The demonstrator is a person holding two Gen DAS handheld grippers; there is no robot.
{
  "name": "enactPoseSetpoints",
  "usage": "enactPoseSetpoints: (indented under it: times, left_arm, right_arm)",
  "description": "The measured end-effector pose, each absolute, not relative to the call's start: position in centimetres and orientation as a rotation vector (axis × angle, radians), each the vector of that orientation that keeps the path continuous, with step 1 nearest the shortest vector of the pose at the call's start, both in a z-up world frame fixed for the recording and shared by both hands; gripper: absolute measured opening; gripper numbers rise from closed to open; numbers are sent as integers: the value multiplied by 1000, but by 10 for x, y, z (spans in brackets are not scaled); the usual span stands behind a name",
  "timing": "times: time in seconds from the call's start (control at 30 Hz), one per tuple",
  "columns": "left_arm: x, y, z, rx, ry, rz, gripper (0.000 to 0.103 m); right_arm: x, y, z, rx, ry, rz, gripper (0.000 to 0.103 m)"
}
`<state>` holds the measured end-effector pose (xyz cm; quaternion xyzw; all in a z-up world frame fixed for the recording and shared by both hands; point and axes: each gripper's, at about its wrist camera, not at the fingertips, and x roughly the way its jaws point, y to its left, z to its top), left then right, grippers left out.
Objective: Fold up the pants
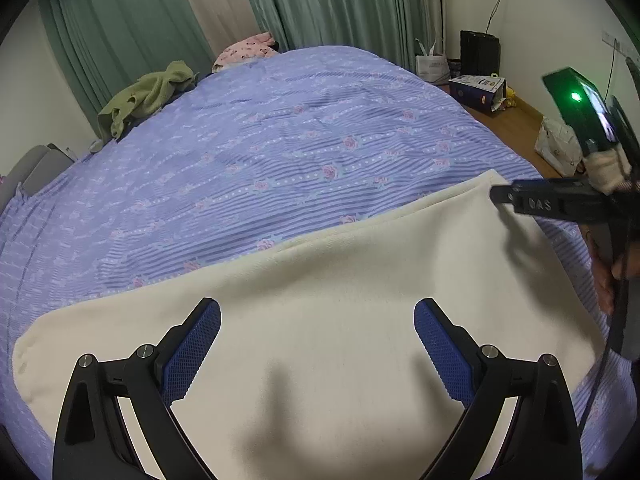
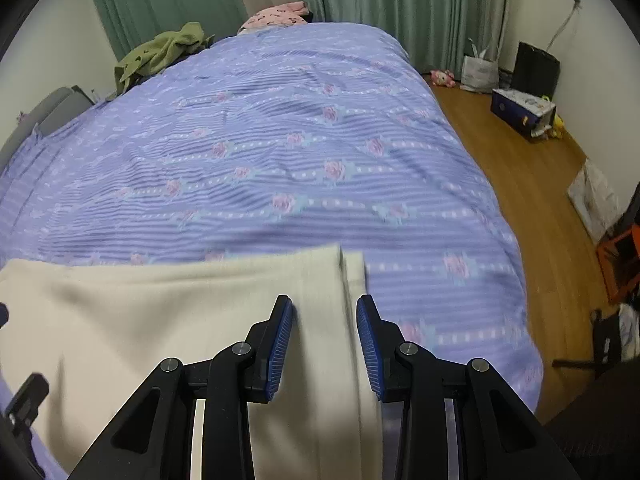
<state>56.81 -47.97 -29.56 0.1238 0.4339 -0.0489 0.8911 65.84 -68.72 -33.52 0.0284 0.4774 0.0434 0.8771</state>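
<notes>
The cream pants lie flat on the bed, spread across its near side on the purple flowered cover.

The left tool hangs over the middle of the pants with its blue-padded fingers spread wide and nothing between them; cloth fills the space under and ahead of it, and its shadow falls on the fabric just below. Ahead and to its right, the right tool reaches in from the side, its tip at the far right corner of the pants.

From its own camera, the right tool has its jaws partly apart, straddling the right edge of the pants. The left pad sits over the cloth and the right pad just past the edge, over the cover. A narrow seam or fold runs along that edge between the pads. Whether the pads touch the cloth cannot be told; they are not pinching it. The picture is blurred here.

Far ahead of both tools, at the back of the bed, lie a green garment and a pink one before green curtains. To the right of the right tool is wooden floor with bags and boxes along the wall.
</notes>
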Motion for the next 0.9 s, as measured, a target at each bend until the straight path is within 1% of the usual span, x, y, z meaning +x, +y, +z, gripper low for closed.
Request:
enactPoseSetpoints:
  times: [0.17, 0.23, 0.3, 0.43, 0.57, 0.63, 0.7, 0.73, 0.8, 0.9]
  left_arm:
    - [564, -473, -306, 236, 923, -104, 99]
    - [563, -471, -309, 236, 933, -103, 99]
    - [564, -470, -312, 237, 938, -100, 99]
    - [564, -469, -310, 236, 919, -97, 99]
    - [567, -470, -311, 242, 922, -89, 99]
    - [567, -472, -311, 252, 916, -88, 99]
    - [565, -472, -308, 262, 903, -90, 99]
    - [563, -472, -306, 268, 894, -92, 99]
    - [560, -471, -301, 273, 876, -92, 99]
    - [552, -471, -292, 275, 851, -104, 99]
  right_arm:
    - [674, -683, -347, 68, 1033, 104, 34]
    - [674, -681, -350, 60, 1033, 106, 18]
    - [670, -679, -346, 30, 1021, 78, 9]
    - [662, -680, -322, -17, 917, -3, 8]
    - [673, -681, -346, -46, 993, -32, 8]
    - [670, -679, -349, -70, 988, -48, 15]
    - [661, -688, -338, -26, 964, -96, 51]
    - [654, -694, -330, -10, 942, -115, 57]
    - [629, -704, -309, 20, 879, -112, 58]
    - [594, -711, -290, 57, 856, -77, 59]
